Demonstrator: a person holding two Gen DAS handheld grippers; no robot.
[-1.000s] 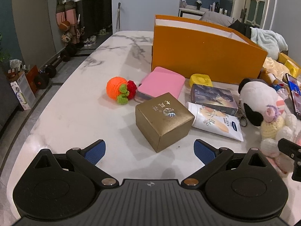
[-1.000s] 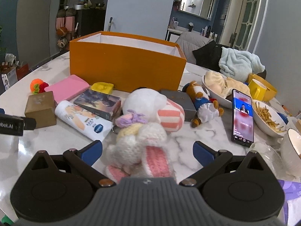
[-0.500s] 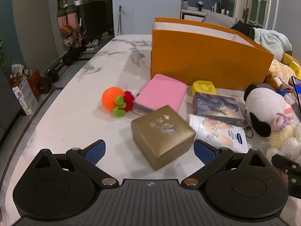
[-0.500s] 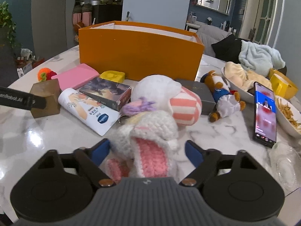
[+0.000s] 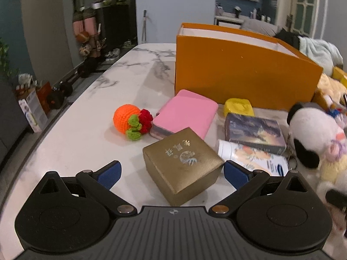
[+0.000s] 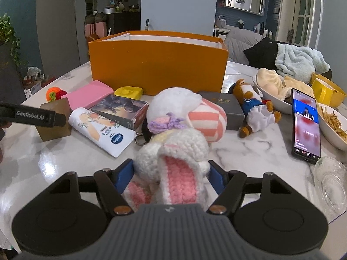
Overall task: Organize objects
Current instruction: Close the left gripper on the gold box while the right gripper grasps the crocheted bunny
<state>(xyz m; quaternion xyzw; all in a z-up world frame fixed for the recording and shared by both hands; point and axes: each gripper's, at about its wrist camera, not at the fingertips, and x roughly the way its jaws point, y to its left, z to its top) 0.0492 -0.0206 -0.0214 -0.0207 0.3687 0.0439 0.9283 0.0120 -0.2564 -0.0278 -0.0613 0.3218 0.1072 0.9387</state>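
Observation:
On the marble table (image 5: 86,134) a gold box (image 5: 182,162) lies between the fingers of my left gripper (image 5: 172,173), which is open; its blue pads stand apart from the box's sides. In the right wrist view a crocheted white and pink rabbit (image 6: 173,147) sits between the fingers of my right gripper (image 6: 170,175). Those jaws are closing, and both pads touch the rabbit's sides. A tall orange box (image 6: 158,65), open at the top, stands behind the clutter. One left finger (image 6: 32,116) reaches in beside the gold box (image 6: 56,119).
Near the gold box lie a crocheted orange (image 5: 128,121), a pink case (image 5: 184,112), a yellow block (image 5: 238,107), a dark card box (image 5: 253,132) and a tube (image 5: 251,156). To the right are a white plush (image 6: 184,108), a bear toy (image 6: 253,106), a phone (image 6: 305,125), bowls and a glass dish (image 6: 331,184).
The right gripper's fingers have closed in from wide open onto the rabbit's sides. The left gripper has slid forward so the gold box now sits between its fingers.

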